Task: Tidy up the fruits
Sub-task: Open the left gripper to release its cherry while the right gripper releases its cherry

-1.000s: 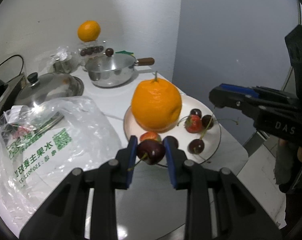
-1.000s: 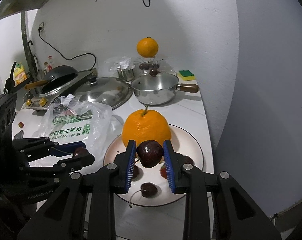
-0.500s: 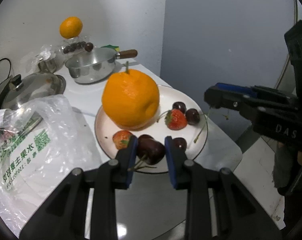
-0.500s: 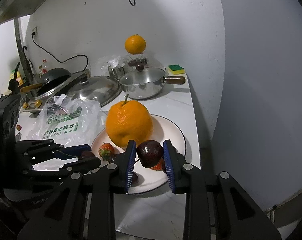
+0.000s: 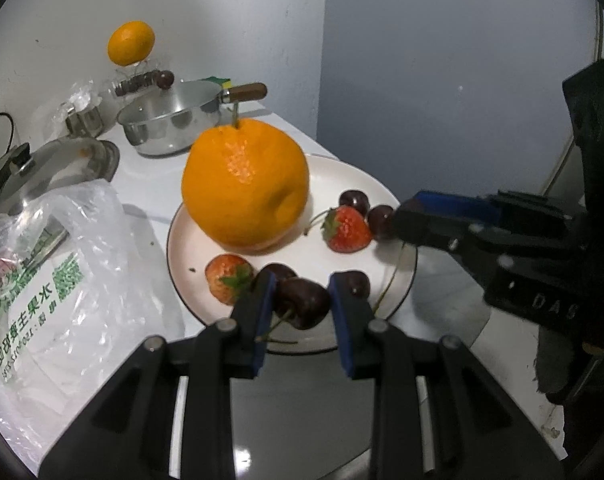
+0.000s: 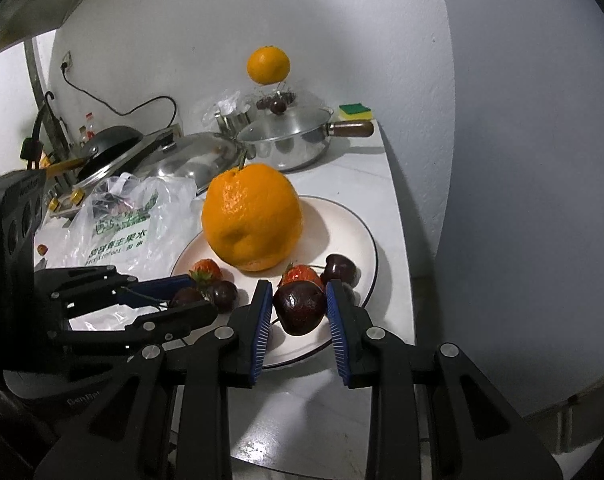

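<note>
A white plate (image 5: 189, 236) (image 6: 342, 216) holds a large orange (image 5: 243, 184) (image 6: 251, 214), two strawberries (image 5: 348, 228) (image 5: 225, 280) and several dark cherries. My left gripper (image 5: 299, 302) is shut on a dark cherry (image 5: 304, 304) low over the plate's near rim. My right gripper (image 6: 297, 304) is shut on another dark cherry (image 6: 299, 306) over the plate's near right part; it shows in the left wrist view (image 5: 442, 220) at the plate's right rim. The left gripper shows in the right wrist view (image 6: 173, 304).
A clear plastic bag (image 5: 57, 276) with green print lies left of the plate. Behind stand a steel pan (image 5: 169, 124), a pot lid (image 5: 49, 164), a second orange (image 5: 130, 43) on a stand, and a sponge (image 6: 355, 111). The counter edge drops off on the right.
Both grippers have moved in and down toward the plate, each still holding its cherry. The plate and orange now look larger and nearer.
</note>
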Available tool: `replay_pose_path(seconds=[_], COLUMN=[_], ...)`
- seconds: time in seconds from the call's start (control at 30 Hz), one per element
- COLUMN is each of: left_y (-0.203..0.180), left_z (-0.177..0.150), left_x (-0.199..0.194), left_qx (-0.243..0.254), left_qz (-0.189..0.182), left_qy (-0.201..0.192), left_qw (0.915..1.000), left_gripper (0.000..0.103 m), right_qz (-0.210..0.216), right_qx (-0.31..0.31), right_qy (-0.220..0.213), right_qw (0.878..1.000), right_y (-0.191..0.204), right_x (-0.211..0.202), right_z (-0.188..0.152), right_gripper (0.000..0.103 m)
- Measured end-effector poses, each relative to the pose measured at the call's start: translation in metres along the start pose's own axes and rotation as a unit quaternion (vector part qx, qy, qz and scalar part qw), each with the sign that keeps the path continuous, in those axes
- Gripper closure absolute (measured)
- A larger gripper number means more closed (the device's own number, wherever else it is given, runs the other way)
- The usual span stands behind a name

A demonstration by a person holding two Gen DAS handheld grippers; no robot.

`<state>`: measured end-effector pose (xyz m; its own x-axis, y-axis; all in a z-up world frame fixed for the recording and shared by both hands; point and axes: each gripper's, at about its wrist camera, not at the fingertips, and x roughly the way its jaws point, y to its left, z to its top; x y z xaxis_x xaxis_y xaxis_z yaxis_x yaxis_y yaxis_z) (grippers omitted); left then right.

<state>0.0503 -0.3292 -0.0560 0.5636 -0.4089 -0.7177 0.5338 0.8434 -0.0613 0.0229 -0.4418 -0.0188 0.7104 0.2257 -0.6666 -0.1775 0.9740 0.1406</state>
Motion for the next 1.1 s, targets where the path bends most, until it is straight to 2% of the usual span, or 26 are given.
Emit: replay_pose_path(seconds=[0.6,0.97,1.03,1.1], left_y=[0.008,0.019,0.022,0.024], left_z=[0.003,0.002,0.001,0.0], left_x=[0.006,-0.007,-0.01,-0.014], left_qx=[-0.014,-0.026,-0.028,-0.031], left_qz=[-0.003,-0.001,0.001,0.004], left_qy=[0.011,-0.005,-0.008,-0.011], left_qw=[0.9998,0.9997,0.9996,0.9995], left_gripper=[0.073,0.071,0.071,0.071], right_qz=[0.0,-0.013,-0.017,-0.022], right_qx=[-0.004,-0.014,-0.016,-0.018], right_qy=[0.031,0.041,0.04,0.037], right_qw=[1.0,0.999,0.999,0.999], right_y=[0.0,0.007,0.01,0.012], right_x=[0.019,0.023,0.022,0.02], right_z=[-0.005,-0.002,-0.001,0.001], right_gripper=[0.073,0.073,0.072,0.065])
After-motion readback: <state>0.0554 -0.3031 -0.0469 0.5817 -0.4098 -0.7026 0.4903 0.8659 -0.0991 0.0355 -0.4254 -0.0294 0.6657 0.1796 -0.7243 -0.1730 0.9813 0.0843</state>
